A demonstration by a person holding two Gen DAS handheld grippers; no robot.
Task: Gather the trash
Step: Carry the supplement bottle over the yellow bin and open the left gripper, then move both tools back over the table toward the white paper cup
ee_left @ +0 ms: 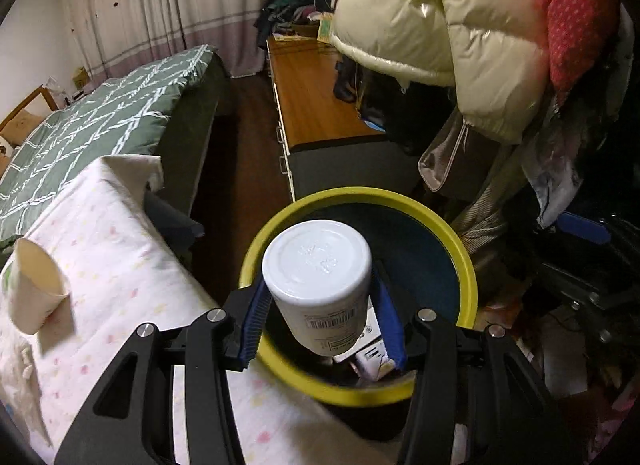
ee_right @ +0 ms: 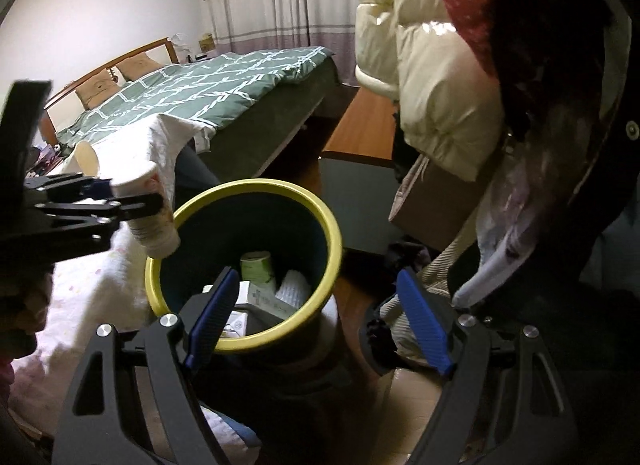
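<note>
My left gripper (ee_left: 318, 279) is shut on a white plastic bottle (ee_left: 316, 277), its blue pads pressing on the bottle's sides. The bottle hangs over the near-left rim of a dark bin with a yellow rim (ee_left: 466, 265). The right wrist view shows the same left gripper (ee_right: 120, 201) and its tilted bottle (ee_right: 154, 221) at the left edge of the bin (ee_right: 332, 233). Inside the bin lie a green paper cup (ee_right: 258, 265) and small cartons (ee_right: 260, 301). My right gripper (ee_right: 318, 275) is open above the bin's near side, with nothing between its fingers.
A paper cup (ee_left: 36, 285) lies on its side on the table with a white flowered cloth (ee_left: 120, 265) left of the bin. Behind are a bed with a green quilt (ee_left: 100, 117) and a low wooden cabinet (ee_left: 312, 97). Puffer coats (ee_left: 440, 25) hang at the right.
</note>
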